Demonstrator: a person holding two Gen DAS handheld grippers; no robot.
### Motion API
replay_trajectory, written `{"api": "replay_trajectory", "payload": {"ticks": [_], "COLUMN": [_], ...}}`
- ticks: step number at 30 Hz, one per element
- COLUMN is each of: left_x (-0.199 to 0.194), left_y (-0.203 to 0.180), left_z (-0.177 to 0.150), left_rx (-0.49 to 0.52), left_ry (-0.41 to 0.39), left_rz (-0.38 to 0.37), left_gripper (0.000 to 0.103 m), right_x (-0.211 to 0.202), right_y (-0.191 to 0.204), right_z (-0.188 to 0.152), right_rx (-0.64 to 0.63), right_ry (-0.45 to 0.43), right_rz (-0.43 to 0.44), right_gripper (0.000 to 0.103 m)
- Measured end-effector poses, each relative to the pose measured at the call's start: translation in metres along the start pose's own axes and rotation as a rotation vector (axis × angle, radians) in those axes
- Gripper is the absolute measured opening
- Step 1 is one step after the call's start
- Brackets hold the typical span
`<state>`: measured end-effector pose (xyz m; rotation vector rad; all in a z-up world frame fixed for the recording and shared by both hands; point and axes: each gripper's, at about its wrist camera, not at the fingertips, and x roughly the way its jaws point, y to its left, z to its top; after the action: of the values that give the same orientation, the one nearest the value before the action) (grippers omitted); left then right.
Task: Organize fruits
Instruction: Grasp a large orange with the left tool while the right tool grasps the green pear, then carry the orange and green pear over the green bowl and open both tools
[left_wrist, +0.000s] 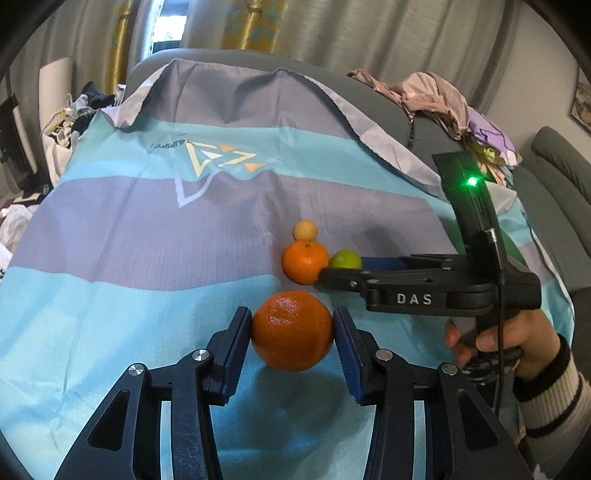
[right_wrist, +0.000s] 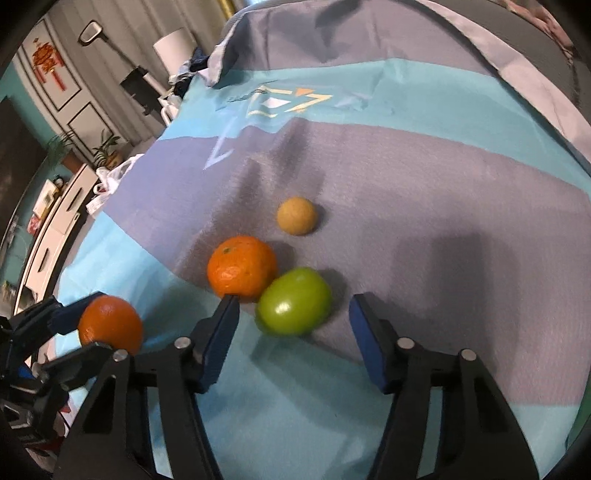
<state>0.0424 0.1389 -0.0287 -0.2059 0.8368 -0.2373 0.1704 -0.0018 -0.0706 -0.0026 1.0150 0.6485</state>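
Observation:
My left gripper (left_wrist: 291, 325) is shut on a large orange (left_wrist: 291, 330), its blue pads pressing both sides, and the fruit hangs just above the cloth over its shadow. The right wrist view shows that held orange (right_wrist: 110, 325) at the left. A second orange (left_wrist: 305, 262) (right_wrist: 242, 267) lies on the cloth, touching a green fruit (left_wrist: 345, 259) (right_wrist: 293, 301). A small yellowish fruit (left_wrist: 305, 230) (right_wrist: 297, 216) lies beyond them. My right gripper (right_wrist: 293, 321) stands open around the green fruit, with a gap at each pad. Its left fingertip (right_wrist: 227, 306) reaches the second orange.
A blue and grey striped cloth (left_wrist: 147, 221) covers the surface and drapes up at the back. Heaped clothes (left_wrist: 443, 99) lie at the back right. A hand in a striped sleeve (left_wrist: 517, 343) holds the right gripper. A white cabinet (right_wrist: 48, 236) stands far left.

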Motion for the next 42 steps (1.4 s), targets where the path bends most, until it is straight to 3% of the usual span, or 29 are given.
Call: {"api": "replay_trajectory", "payload": {"ticks": [3,9,18,28,42], "left_x": [-0.001,-0.001,-0.005,-0.006,-0.006], "left_y": [0.000,0.000,-0.024,-0.079,-0.165], "left_z": [0.000,0.000,-0.006,-0.005,0.011], "left_rx": [-0.005,-0.004,0.035,0.127,0.312], "left_ry": [-0.003,0.000,0.012,0.034,-0.003], "left_rz": [-0.005,-0.007,-0.023,-0.015,-0.028], "left_gripper": [0.045,0.045,0.045,0.045,0.045], "right_x": [0.002,-0.003,-0.057,-0.131,-0.207], "right_y": [0.002,0.002,-0.001,-0.018,-0.071], "right_z": [0.001,-0.005,-0.036,-0.078,-0.117], "right_rx": [-0.027,-0.015,0.010,0.055,0.162], "right_ry": [-0.004,-0.017,-0.095,-0.216,-0.344], "right_rz": [-0.017,-0.031,-0.057,-0.097,-0.190], "right_gripper": [0.042,0.041,0.041,0.042,0.042]}}
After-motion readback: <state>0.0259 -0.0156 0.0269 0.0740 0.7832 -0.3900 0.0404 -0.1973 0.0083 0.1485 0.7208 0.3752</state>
